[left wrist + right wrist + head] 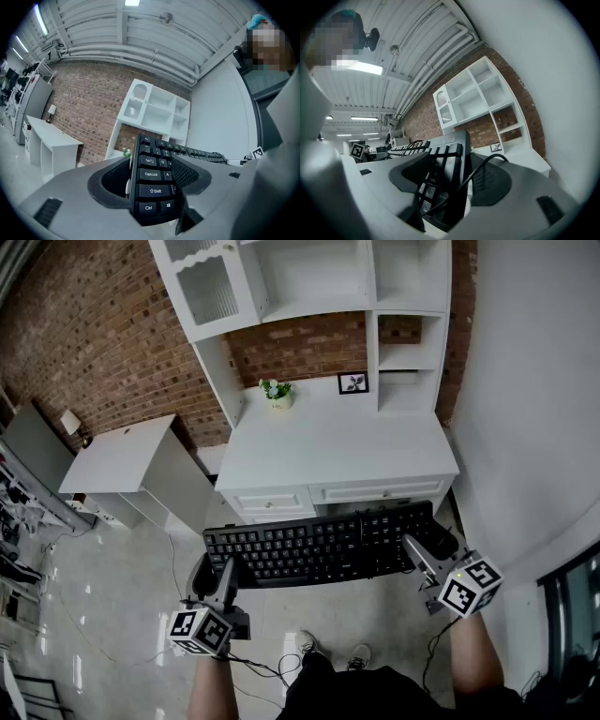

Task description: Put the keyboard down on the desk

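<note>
**Both grippers on the keyboard, board not down yet**

Black keyboard (323, 545) is up in the air, roughly level and keys up. It hangs in front of the white desk (337, 442), at about drawer-front height in the head view. It touches neither the desktop nor the tiled floor (112, 615) under it.

Your left gripper (216, 576) has the left end. Its own view shows the Ctrl / Shift / Caps Lock / Tab column sitting between the jaws. They're spread wide and clamped on that end.

Your right gripper (428, 547) has the right end, same deal: jaws wide apart and closed on the board. In the right gripper view a black cable (476, 171) loops across the gap in front of the keyboard edge. I can't tell where it ends.

You're holding both grippers near level, pointing toward the desk from either side.

Desktop further back:
- small potted plant (277, 392) at the back left
- small framed picture (353, 382) just right of it, against the brick
- white shelf hutch (309, 277) standing on the desk's back edge above both

Off to the left is a separate white side table (117, 454) against the brick wall (103, 343). Your shoes (309, 643) are below the keyboard's middle in the head view.
</note>
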Tool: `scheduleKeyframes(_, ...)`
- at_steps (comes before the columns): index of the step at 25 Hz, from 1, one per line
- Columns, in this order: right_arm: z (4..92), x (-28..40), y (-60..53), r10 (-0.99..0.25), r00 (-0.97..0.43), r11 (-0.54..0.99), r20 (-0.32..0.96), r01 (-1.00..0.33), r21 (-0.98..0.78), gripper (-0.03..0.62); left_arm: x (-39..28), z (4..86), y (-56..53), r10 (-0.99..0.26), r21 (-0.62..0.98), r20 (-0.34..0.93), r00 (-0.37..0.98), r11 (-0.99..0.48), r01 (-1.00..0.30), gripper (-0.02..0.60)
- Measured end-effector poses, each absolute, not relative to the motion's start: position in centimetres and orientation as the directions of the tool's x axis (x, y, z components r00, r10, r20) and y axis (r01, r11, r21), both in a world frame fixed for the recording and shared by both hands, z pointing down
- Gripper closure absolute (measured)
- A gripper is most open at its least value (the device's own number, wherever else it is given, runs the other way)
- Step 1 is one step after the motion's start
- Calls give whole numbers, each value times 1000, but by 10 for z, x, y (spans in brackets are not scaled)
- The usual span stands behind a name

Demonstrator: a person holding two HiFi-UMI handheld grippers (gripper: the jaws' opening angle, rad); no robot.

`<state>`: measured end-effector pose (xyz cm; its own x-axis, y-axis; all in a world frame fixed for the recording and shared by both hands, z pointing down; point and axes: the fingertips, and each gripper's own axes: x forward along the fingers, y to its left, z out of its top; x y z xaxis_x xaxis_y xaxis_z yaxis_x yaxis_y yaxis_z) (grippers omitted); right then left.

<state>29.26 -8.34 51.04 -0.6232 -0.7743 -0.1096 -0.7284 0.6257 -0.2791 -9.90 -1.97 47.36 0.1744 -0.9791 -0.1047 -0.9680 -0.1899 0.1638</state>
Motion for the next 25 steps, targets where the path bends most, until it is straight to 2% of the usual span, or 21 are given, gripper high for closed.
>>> scheduleKeyframes(25, 517, 296, -86, -790, -599, 609, -132, -742, -280, 326, -97, 482, -29, -978, 178, -103, 179, -195, -964, 290)
